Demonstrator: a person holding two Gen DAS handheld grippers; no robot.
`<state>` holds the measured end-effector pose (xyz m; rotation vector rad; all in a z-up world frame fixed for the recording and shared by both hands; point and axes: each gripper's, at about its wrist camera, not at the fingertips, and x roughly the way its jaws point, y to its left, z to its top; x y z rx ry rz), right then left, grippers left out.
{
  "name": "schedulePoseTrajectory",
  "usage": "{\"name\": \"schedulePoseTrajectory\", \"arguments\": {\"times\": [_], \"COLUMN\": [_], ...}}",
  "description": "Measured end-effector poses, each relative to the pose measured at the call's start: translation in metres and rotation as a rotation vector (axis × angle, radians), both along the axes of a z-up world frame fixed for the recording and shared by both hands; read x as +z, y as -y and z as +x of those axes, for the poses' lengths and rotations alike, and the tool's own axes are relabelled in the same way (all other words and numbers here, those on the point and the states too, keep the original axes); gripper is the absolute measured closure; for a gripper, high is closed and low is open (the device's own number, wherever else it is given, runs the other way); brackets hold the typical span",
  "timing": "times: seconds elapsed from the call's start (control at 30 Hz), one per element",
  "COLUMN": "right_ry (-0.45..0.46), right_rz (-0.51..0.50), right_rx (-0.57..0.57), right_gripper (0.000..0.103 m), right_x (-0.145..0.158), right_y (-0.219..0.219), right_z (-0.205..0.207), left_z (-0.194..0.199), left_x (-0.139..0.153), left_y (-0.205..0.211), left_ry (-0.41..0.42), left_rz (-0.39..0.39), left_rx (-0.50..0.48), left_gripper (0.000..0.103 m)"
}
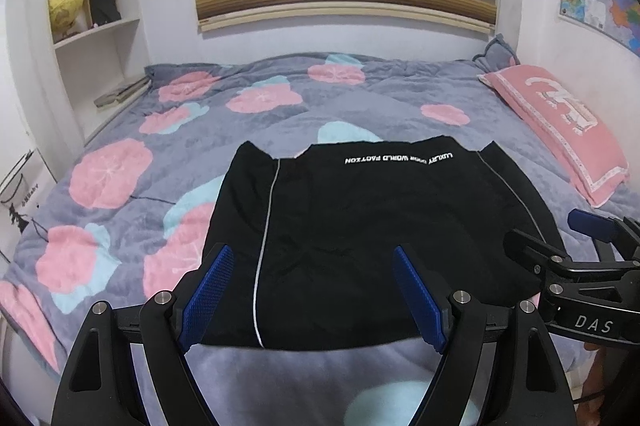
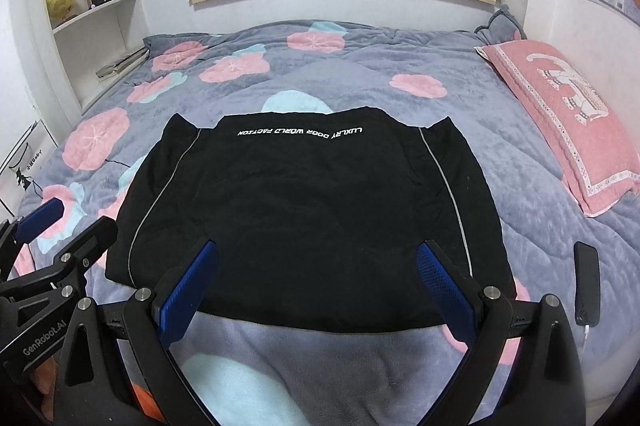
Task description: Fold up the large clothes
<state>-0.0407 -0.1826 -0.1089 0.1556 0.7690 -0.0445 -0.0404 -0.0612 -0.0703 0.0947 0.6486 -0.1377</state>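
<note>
The bed (image 2: 400,57) gives a broad, flat folding surface. The black garment (image 2: 304,209) lies spread near its front edge, within reach. Left gripper (image 1: 310,292) and right gripper (image 2: 316,286) hover over its hem, jaws released and empty.

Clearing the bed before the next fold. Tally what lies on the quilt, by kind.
Black garment: 1
Pink pillow: 1
Grey pillow: 1
Phone: 1
Total: 4
</note>
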Motion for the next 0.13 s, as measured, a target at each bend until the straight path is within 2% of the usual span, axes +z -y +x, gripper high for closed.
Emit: {"name": "schedulePoseTrajectory", "arguments": {"times": [0.07,0.13], "right_ry": [-0.001,-0.002], "right_rz": [0.001,0.003], "right_rx": [0.001,0.000], "right_gripper": [0.003,0.003], "right_x": [-0.0012,-0.0022], "right_y": [-0.0004,0.0000], "right_z": [-0.0003,-0.0001], "left_z": [-0.0014,-0.0013], "left_x": [-0.0001,0.0002], "left_y": [0.0006,0.0003], "left_ry": [0.019,0.011], "left_rz": [0.025,0.015], "left_rx": [0.014,0.004], "left_gripper": [0.020,0.020]}}
